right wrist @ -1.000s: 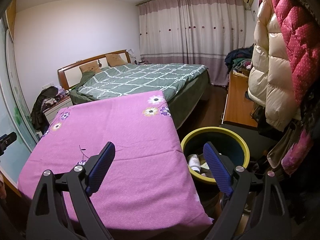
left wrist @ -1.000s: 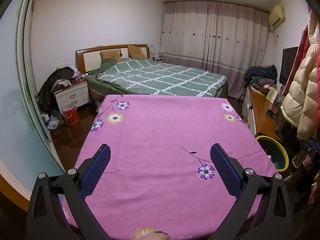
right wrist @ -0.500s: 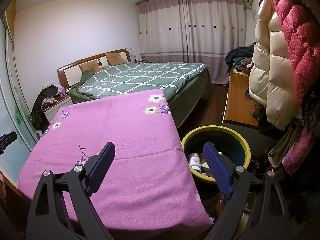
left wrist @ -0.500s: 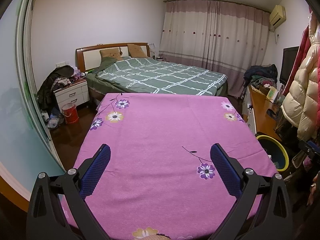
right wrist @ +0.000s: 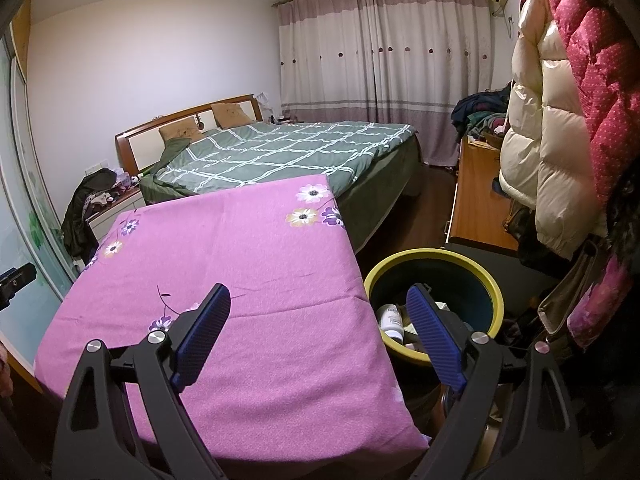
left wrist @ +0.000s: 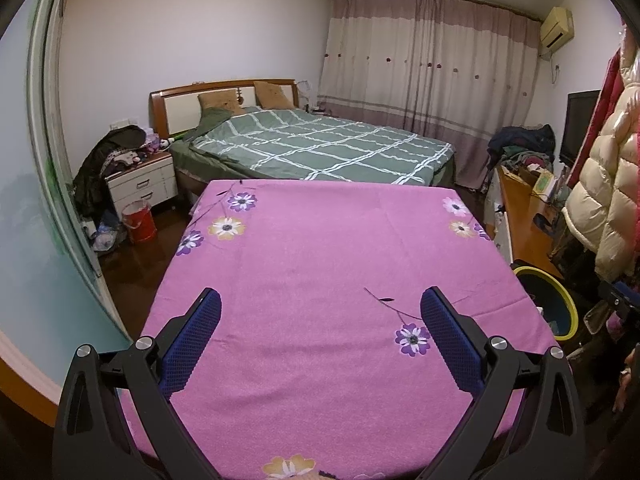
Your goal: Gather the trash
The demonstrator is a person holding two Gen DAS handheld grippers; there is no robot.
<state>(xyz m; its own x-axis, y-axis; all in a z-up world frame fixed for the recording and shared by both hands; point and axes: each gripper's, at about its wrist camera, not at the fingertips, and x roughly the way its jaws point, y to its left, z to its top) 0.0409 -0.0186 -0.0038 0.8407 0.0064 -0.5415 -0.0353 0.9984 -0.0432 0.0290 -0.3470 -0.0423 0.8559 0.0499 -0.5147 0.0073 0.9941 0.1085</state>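
Trash bin (right wrist: pixel 434 258), yellow rim, dark blue inside, on floor just beside right edge of pink-covered table (right wrist: pixel 248 264); also seen at far right of left wrist view (left wrist: pixel 554 300), partly cut off by table edge. Inside bin: white bottle (right wrist: pixel 391 318) lying against near wall, plus pale scraps beside it, too hidden to name. Right gripper (right wrist: pixel 318 316) hovering over table's right edge, jaws spread wide, nothing between them; right blue pad (right wrist: pixel 434 344) overlapping bin opening and blocking part of contents, left pad (right wrist: pixel 202 334) over cloth. Left gripper (left wrist: pixel 320 332) above middle of table, jaws wide apart too, holding nothing, both blue pads (left wrist: pixel 192 344) over bare pink floral tablecloth (left wrist: pixel 332 248). Purple flower print (left wrist: pixel 412 340) just beside its right pad. Beyond table: bed with green checked quilt (left wrist: pixel 320 148), two tan pillows (left wrist: pixel 244 98) at wooden headboard. Left of bed, white nightstand (left wrist: pixel 142 184) piled with dark clothes (left wrist: pixel 116 148); red bucket (left wrist: pixel 139 222) on floor in front of it, loose clutter beside. Closed pinkish curtains (left wrist: pixel 428 64) on far wall, air conditioner (left wrist: pixel 554 26) high at right. Wooden desk (right wrist: pixel 476 196) along right wall behind bin, clothes heap (right wrist: pixel 480 114) at far end. Cream puffer jacket (right wrist: pixel 540 152) and red dotted jacket (right wrist: pixel 588 64) hanging close at right, crowding space above and beside bin. Dark TV screen (left wrist: pixel 578 126) on desk in left wrist view.
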